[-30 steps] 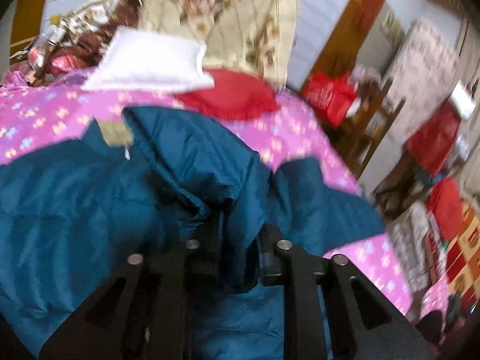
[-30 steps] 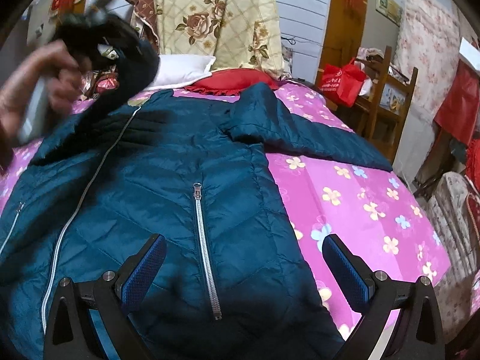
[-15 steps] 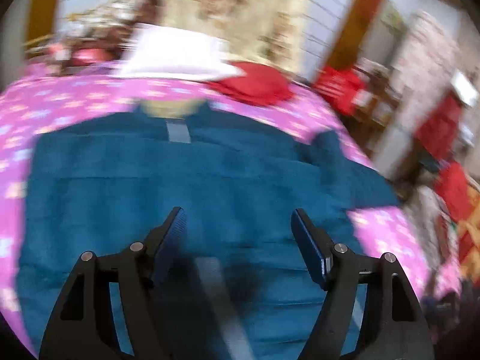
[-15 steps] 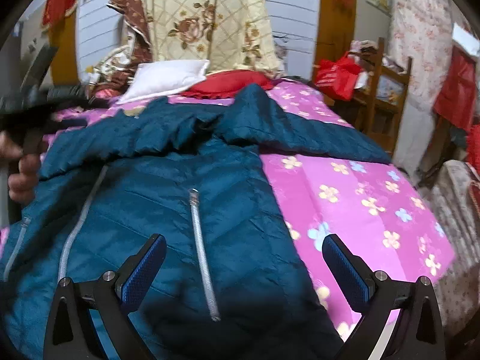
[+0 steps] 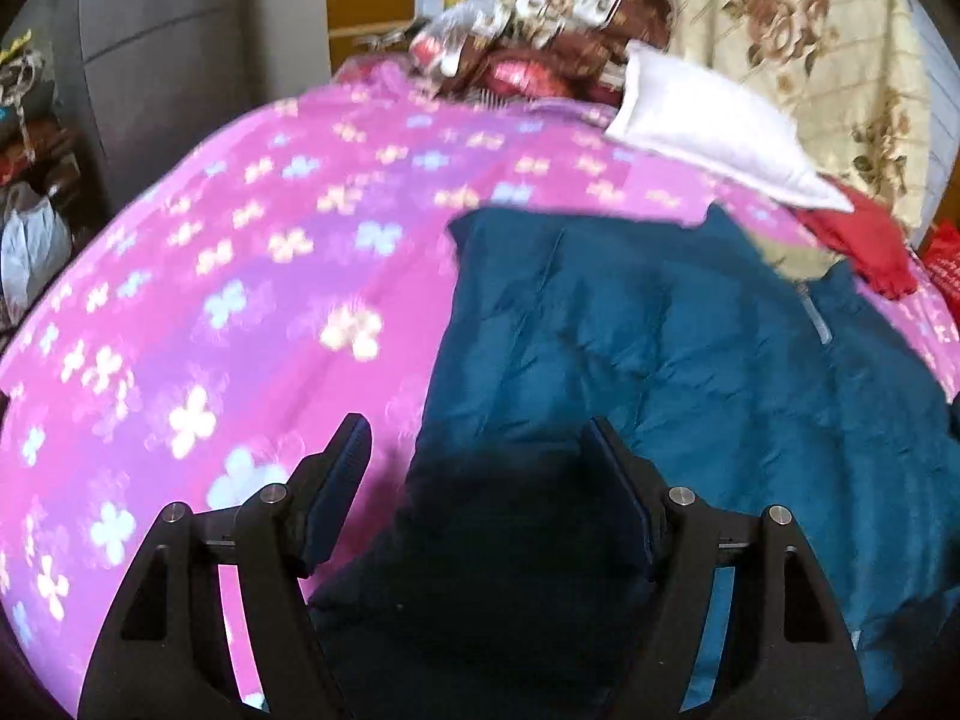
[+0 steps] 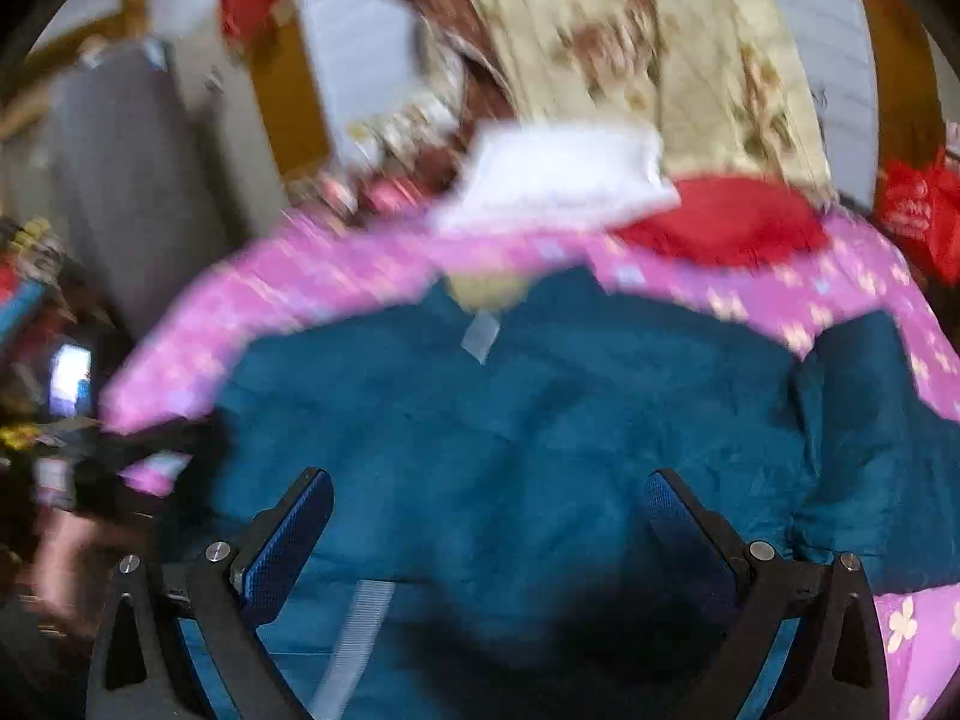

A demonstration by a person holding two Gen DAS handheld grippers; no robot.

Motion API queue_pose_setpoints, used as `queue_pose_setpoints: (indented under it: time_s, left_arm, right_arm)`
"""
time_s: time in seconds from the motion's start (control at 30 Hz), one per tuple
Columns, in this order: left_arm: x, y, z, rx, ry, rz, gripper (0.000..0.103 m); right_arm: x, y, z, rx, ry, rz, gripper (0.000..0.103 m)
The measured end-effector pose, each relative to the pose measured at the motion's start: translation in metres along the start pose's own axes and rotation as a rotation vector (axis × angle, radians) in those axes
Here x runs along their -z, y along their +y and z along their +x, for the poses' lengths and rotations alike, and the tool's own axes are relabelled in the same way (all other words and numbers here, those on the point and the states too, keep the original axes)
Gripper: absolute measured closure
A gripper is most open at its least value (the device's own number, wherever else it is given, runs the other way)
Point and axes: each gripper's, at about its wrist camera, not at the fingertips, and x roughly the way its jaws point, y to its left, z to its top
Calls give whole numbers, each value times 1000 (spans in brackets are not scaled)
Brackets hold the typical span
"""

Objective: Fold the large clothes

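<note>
A teal quilted jacket [image 5: 690, 360] lies flat on the pink flowered bedspread [image 5: 240, 300]; it also fills the right wrist view [image 6: 510, 420], blurred, with its collar toward the pillows. My left gripper [image 5: 474, 468] is open and empty over the jacket's left edge, its left finger above the bedspread. My right gripper [image 6: 486, 516] is open and empty above the jacket's middle. The jacket's lower part is hidden under both grippers.
A white pillow [image 5: 714, 126] and a red cushion [image 5: 864, 240] lie at the head of the bed, below a hanging floral cloth [image 5: 810, 48]. A grey cabinet [image 5: 168, 48] stands at the left. Red bags [image 6: 918, 210] stand at the right.
My left gripper let go of the jacket fold, opened and swung left toward the jacket's left edge. The jacket now lies flatter. My right gripper stayed open and swung left over the jacket.
</note>
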Motion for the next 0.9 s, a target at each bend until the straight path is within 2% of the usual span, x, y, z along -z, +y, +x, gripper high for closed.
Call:
queue_pose_setpoints:
  time_s: [0.1,0.17,0.23,0.27,0.37,0.47,0.53,0.57,0.63,0.67,0.77,0.83,0.9]
  left_arm:
    - [3,7,13,59,49,-25,16]
    - [0,13,15,78,71,-66,17]
    - [-9,16,0,75,9,-94,17]
    - [-15,15,-8,79,-26,-99,17]
    - [-39,3,-15,70,-90,-72,17]
    - [-55,-9,11,12,-49,-46,17]
    - [-55,-17,43,-20,69,-24,16]
    - [-51,-19,55,-15,115,-17,16]
    - [-48,-19,52,3,124,-5,16]
    - [-48,-19,46,-8,123,6,16]
    - [-47,-17,14,-18,63,38,17]
    - [-41,-15,-18,-21,2,54,17]
    - [-28,-15,-48,14,-35,66,17]
  right_arm:
    - [30,-59,45,108,199,138,0]
    - [35,-84,33,58,145,239,1]
    - [27,-90,26,100,175,288,2]
    - [19,-89,18,87,139,297,3]
    - [-8,-75,3,80,34,285,3]
    - [-37,-49,11,70,-22,212,3]
    - [-46,-38,34,22,18,173,3]
    - [-44,-36,52,6,71,167,3]
    - [-27,-39,92,80,238,158,2]
    - [-24,-39,94,84,235,142,2]
    - [-30,-37,70,91,207,146,3]
    - [-33,-42,30,86,110,158,3]
    - [-31,-58,-7,111,46,157,3]
